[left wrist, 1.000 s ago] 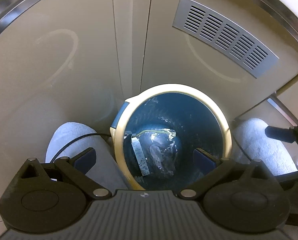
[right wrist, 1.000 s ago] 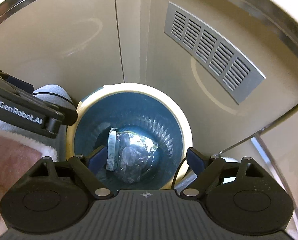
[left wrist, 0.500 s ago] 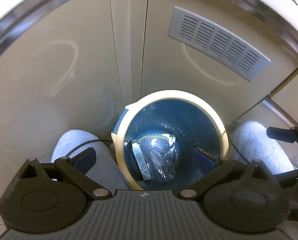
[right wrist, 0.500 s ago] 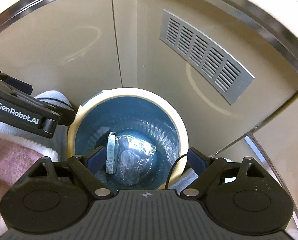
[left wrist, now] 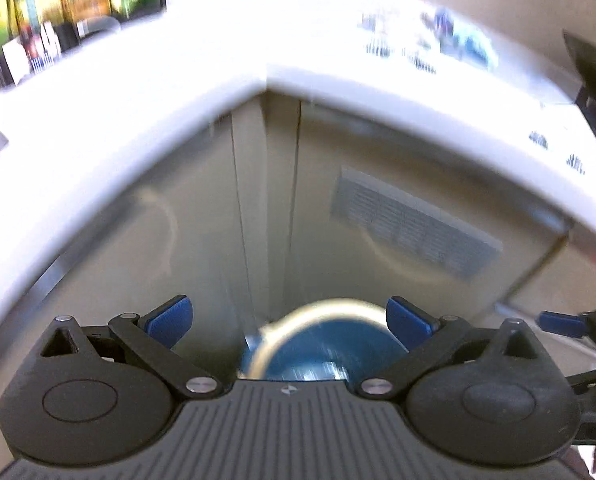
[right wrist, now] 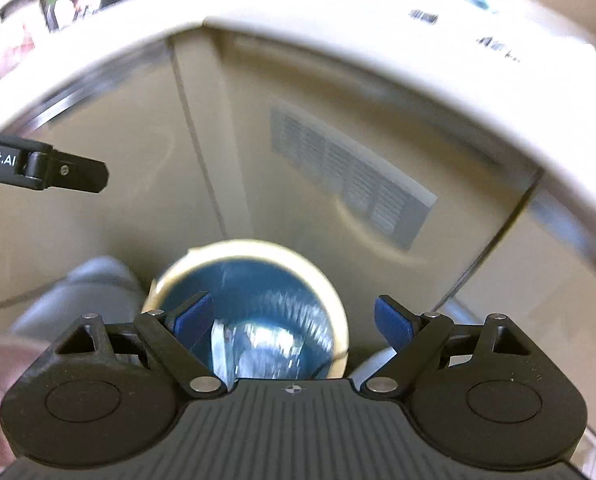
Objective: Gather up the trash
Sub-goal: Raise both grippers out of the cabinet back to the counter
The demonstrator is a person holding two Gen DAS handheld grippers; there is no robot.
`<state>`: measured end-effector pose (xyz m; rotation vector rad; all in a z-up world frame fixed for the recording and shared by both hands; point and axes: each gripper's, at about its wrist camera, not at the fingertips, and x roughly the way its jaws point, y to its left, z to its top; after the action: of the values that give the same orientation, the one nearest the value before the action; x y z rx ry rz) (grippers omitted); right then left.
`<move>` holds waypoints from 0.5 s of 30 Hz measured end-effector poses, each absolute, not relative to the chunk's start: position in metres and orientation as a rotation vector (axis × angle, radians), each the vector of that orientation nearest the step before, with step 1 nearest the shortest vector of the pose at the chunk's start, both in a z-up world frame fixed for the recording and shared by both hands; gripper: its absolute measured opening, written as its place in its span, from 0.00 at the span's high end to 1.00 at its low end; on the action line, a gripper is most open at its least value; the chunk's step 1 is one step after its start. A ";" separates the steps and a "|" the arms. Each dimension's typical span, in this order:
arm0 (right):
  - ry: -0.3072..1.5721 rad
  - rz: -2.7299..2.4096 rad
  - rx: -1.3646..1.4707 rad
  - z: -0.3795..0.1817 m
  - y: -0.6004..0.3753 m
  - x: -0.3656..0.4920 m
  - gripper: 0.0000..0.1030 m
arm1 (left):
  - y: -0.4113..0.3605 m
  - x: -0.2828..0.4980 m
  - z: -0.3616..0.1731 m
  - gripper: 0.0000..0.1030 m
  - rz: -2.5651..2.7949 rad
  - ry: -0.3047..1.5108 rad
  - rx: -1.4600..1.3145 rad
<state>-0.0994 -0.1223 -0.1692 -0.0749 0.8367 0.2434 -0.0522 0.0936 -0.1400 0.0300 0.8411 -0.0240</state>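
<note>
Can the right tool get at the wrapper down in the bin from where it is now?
Probably yes: the right tool is open and empty above the bin, whose mouth is uncovered, with the wrapper showing inside.

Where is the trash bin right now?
The bin is on the floor at the bottom middle of both wrist views, below the open grippers, against the beige cabinet with the vent up to its right.

the bin (right wrist: pixel 253 264) stands hard in the corner, beige panels (right wrist: pixel 117 208) close behind from ten to two o'clock, white counter edge (right wrist: pixel 378 52) overhanging above; its mouth lies open, nothing between the spread fingers (right wrist: pixel 191 314).
</note>
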 end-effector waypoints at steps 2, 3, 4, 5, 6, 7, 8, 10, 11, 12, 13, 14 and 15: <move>0.772 0.233 -0.056 -0.150 -0.129 -0.100 0.14 | 0.090 -0.050 -0.124 0.00 -0.021 0.789 0.044; 0.739 0.229 -0.046 -0.139 -0.132 -0.100 0.14 | 0.089 -0.049 -0.117 0.00 -0.021 0.768 0.044; 0.702 0.227 -0.035 -0.129 -0.136 -0.101 0.14 | 0.085 -0.046 -0.108 0.00 -0.022 0.748 0.041; 0.664 0.227 -0.027 -0.119 -0.139 -0.102 0.13 | 0.084 -0.044 -0.102 0.00 -0.025 0.733 0.038; 0.627 0.226 -0.023 -0.109 -0.142 -0.102 0.12 | 0.084 -0.042 -0.094 0.00 -0.027 0.718 0.034; 0.594 0.221 -0.017 -0.101 -0.145 -0.102 0.12 | 0.082 -0.039 -0.087 0.00 -0.028 0.705 0.030; 0.562 0.213 -0.009 -0.094 -0.149 -0.099 0.12 | 0.081 -0.035 -0.082 0.00 -0.027 0.691 0.029; 0.503 0.202 -0.002 -0.080 -0.156 -0.093 0.10 | 0.075 -0.025 -0.073 0.00 -0.023 0.666 0.030; 0.480 0.196 0.005 -0.074 -0.158 -0.089 0.10 | 0.071 -0.020 -0.069 0.00 -0.023 0.657 0.033; 0.462 0.190 0.015 -0.069 -0.163 -0.084 0.09 | 0.068 -0.016 -0.063 0.00 -0.025 0.650 0.037; 0.450 0.187 0.027 -0.065 -0.168 -0.074 0.09 | 0.063 -0.009 -0.059 0.00 -0.030 0.643 0.042; 0.441 0.181 0.041 -0.061 -0.172 -0.066 0.09 | 0.059 -0.003 -0.056 0.00 -0.034 0.638 0.049; 0.429 0.173 0.058 -0.059 -0.176 -0.058 0.08 | 0.054 0.004 -0.054 0.00 -0.034 0.634 0.059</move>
<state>-0.0584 -0.1761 -0.0588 0.0577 0.4291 0.1729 0.0038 0.0543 -0.0536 0.0586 0.6338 -0.0343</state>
